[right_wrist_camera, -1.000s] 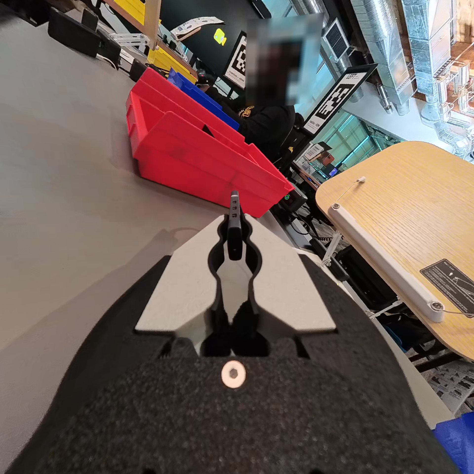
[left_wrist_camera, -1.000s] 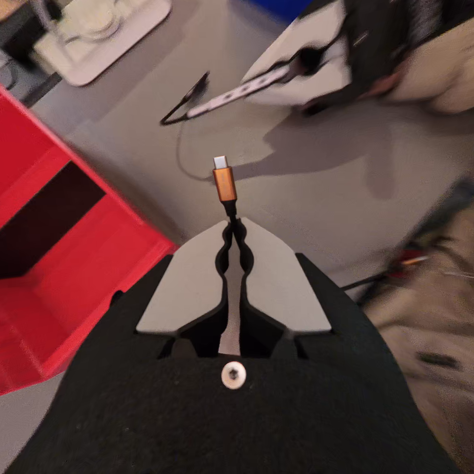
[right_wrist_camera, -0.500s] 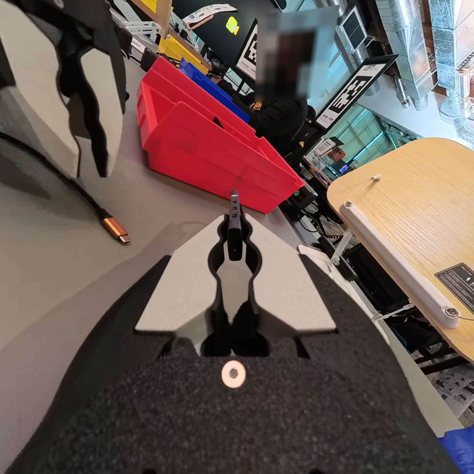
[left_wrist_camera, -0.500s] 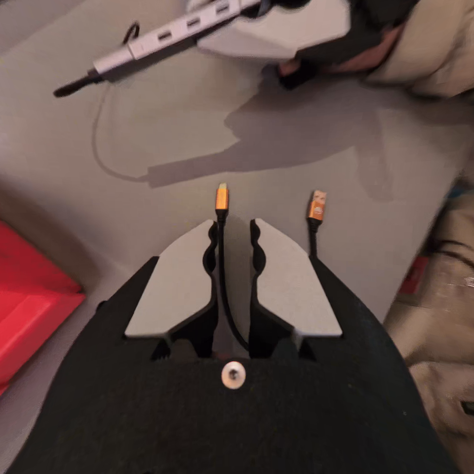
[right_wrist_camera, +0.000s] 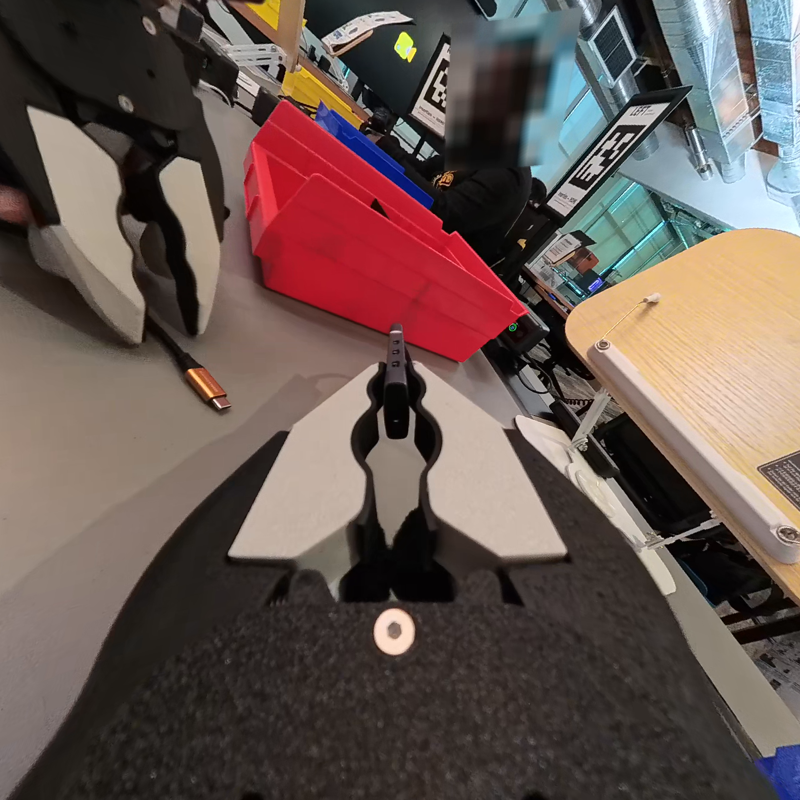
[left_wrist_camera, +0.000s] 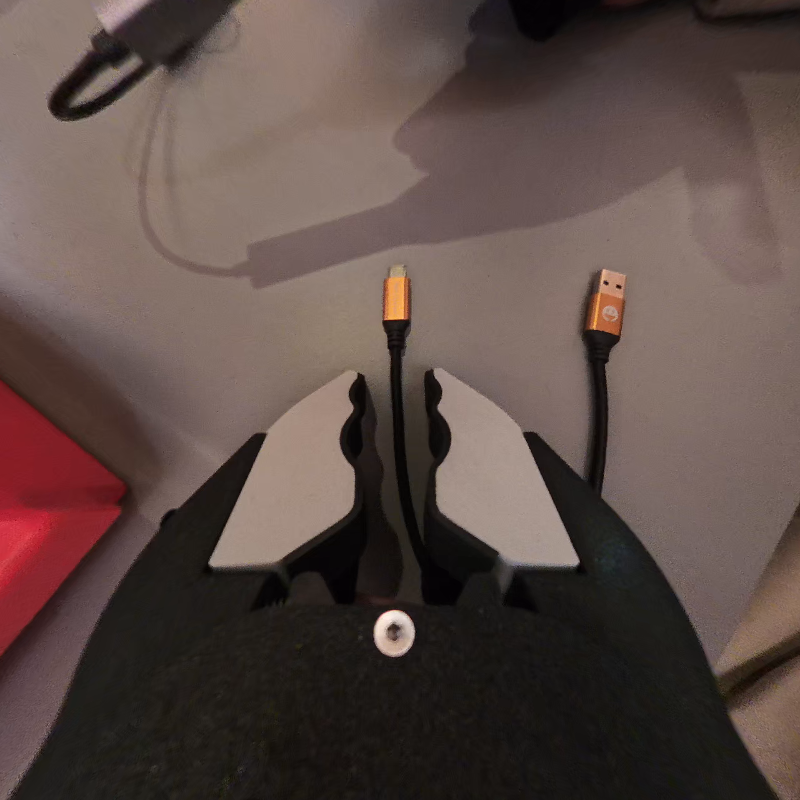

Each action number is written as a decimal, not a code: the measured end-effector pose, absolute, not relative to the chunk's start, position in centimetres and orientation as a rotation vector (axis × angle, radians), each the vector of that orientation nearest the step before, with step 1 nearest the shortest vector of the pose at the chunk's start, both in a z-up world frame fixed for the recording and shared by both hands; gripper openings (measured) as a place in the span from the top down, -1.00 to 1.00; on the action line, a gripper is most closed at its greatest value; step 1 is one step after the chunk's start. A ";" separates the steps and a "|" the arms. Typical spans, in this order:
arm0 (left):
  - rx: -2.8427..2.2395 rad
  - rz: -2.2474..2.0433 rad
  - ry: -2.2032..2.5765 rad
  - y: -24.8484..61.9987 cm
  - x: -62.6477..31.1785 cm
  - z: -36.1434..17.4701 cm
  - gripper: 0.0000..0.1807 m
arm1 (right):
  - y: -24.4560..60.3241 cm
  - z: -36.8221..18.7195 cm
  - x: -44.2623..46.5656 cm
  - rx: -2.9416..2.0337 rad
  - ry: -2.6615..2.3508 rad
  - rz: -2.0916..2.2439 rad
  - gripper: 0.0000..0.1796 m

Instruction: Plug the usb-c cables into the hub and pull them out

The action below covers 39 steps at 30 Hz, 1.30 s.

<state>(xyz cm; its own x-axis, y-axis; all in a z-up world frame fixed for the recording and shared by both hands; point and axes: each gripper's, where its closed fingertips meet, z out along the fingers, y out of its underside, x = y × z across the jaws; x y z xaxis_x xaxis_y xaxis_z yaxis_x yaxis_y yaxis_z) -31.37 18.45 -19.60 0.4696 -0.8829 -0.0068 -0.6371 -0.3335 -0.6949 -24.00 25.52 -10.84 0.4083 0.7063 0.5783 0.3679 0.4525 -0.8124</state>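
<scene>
My left gripper (left_wrist_camera: 394, 374) is open, with a finger on each side of a black cable. The cable's orange USB-C plug (left_wrist_camera: 396, 303) lies on the grey table just ahead of the fingertips, free of them. An orange USB-A plug (left_wrist_camera: 605, 309) lies to its right. My right gripper (right_wrist_camera: 396, 368) is shut on the dark grey hub (right_wrist_camera: 396, 389), held edge-on above the table. The hub shows blurred at the top left of the left wrist view (left_wrist_camera: 143, 21), with its black cable looped. The right wrist view shows the left gripper (right_wrist_camera: 162, 322) over the USB-C plug (right_wrist_camera: 205, 389).
A red bin (right_wrist_camera: 346, 259) stands on the table beyond the hub, with a blue bin (right_wrist_camera: 368, 147) behind it. Its corner shows at the left in the left wrist view (left_wrist_camera: 43, 498). A wooden tabletop (right_wrist_camera: 692, 346) is to the right, off the table edge. A person sits behind. The orange USB-A plug (left_wrist_camera: 605, 309) lies some 8 cm from my left tips, 15 cm from my right tips.
My left gripper opened and let go of the USB-C cable, which now lies on the table. It came down close to the table. My right gripper still holds the hub.
</scene>
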 end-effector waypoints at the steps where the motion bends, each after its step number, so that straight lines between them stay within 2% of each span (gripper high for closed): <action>1: -2.071 -0.512 1.273 18.2 -31.2 -19.7 0.83 | 25.5 -10.8 -24.0 -1.146 -1.193 0.288 0.91; 3: -2.071 -0.517 1.274 18.2 -31.0 -19.7 0.96 | 25.5 -10.9 -24.0 -1.144 -1.195 0.290 0.91; 9: -2.086 -0.511 1.336 18.0 -31.4 -19.5 0.97 | 25.1 -11.6 -24.5 -1.109 -1.258 0.241 0.90; 15: -2.009 -0.492 1.160 18.7 -30.5 -13.9 0.97 | 25.1 -13.6 -25.2 -1.032 -1.414 -0.069 0.90; 39: -2.129 -0.520 1.135 18.1 -29.3 -16.4 0.97 | 23.9 -16.3 -27.1 -0.848 -1.584 -0.334 0.91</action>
<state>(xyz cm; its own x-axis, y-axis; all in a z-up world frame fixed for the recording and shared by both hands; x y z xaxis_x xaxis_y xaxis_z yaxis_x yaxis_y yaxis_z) -29.33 18.09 -16.37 0.5441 -0.8382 0.0367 -0.5753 -0.4046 -0.7109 -27.09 23.87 -16.31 0.0163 0.3278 0.9446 0.6809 0.6881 -0.2506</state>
